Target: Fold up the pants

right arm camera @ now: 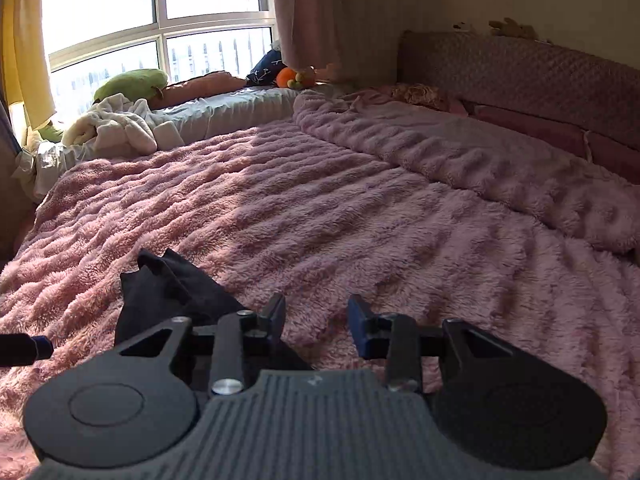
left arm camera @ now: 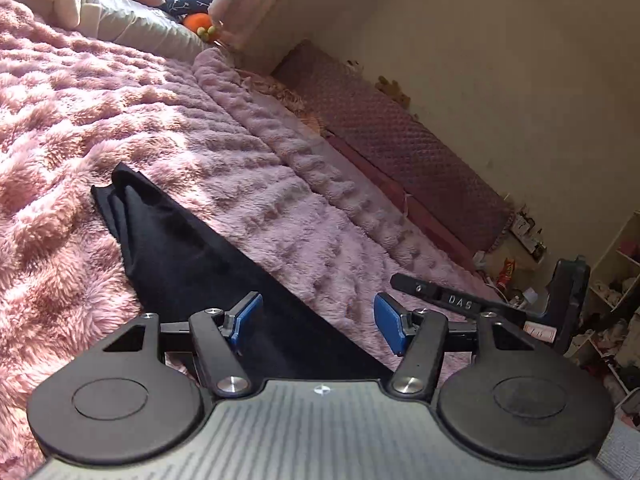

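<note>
The pants (left arm camera: pixel 192 248) lay on the bed in front of me, one black garment stretched into a long narrow strip on the pink fleece blanket (left arm camera: pixel 80 128). Their near end was hidden under the body of my left tool (left arm camera: pixel 318 326), so I could not tell where the fabric stopped. The far end bunched into a few soft folds with a pointed corner. The cloth was so dark that seams, waistband and leg openings were hard to make out. In the right wrist view the pants (right arm camera: pixel 168 292) appeared to the left of my right tool (right arm camera: pixel 316 320), again partly covered by its body. I held two tools. The blue pads of the left one stood wide apart above the edge of the pants, gripping nothing. The fingers of the right one were also apart, over bare blanket just beside the fabric. My right tool (left arm camera: pixel 480 304) showed at the right edge of the left view, cut off by the frame. A second, paler blanket (right arm camera: pixel 460 152) lay rolled along the padded headboard (right arm camera: pixel 520 76). By the window (right arm camera: pixel 160 20) I counted one white bundle of cloth (right arm camera: pixel 120 124), one green cushion (right arm camera: pixel 132 82) and one orange soft toy (right arm camera: pixel 294 76).
</note>
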